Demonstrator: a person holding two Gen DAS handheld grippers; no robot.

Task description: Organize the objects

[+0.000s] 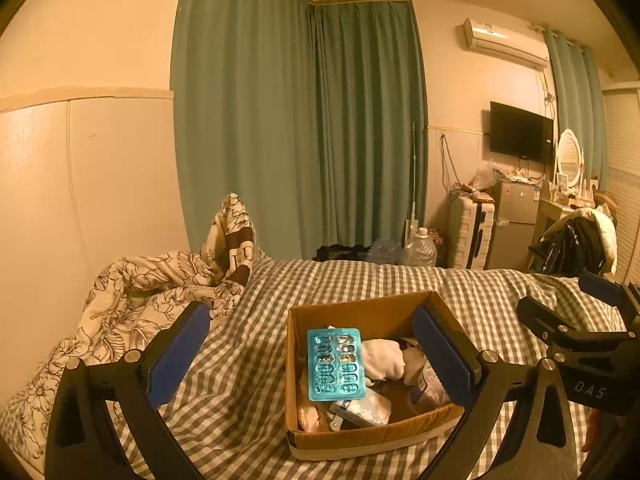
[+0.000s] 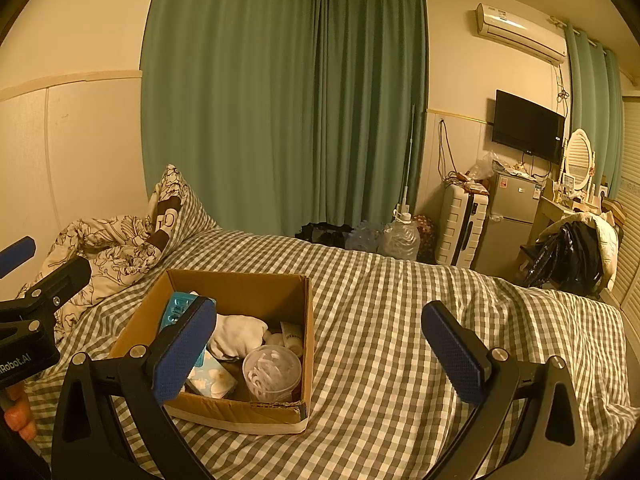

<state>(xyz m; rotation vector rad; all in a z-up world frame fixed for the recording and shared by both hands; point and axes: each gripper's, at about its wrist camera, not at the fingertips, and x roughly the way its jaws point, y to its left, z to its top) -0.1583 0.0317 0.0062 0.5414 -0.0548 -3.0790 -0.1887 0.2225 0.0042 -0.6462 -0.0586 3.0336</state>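
A brown cardboard box (image 1: 384,312) (image 2: 240,286) sits on the checked bed sheet (image 1: 248,360) (image 2: 380,340). Inside lie a teal blister pack (image 1: 337,364) (image 2: 176,308), a white cloth (image 1: 384,358) (image 2: 240,332), a tissue packet (image 2: 212,382) and a clear plastic cup (image 2: 272,372). My left gripper (image 1: 312,356) is open above the box's left side, its right finger over the box. My right gripper (image 2: 320,356) is open, its left finger over the box and its right one over bare sheet. Neither holds anything.
A crumpled flower-print quilt (image 1: 132,312) (image 2: 108,252) lies at the bed's left by the wall. Green curtains (image 1: 300,120), water bottles (image 2: 400,238), a suitcase (image 2: 460,228), a small fridge (image 2: 512,216) and a clothes-covered chair (image 2: 576,256) stand beyond the bed. A hand (image 2: 18,416) shows at bottom left.
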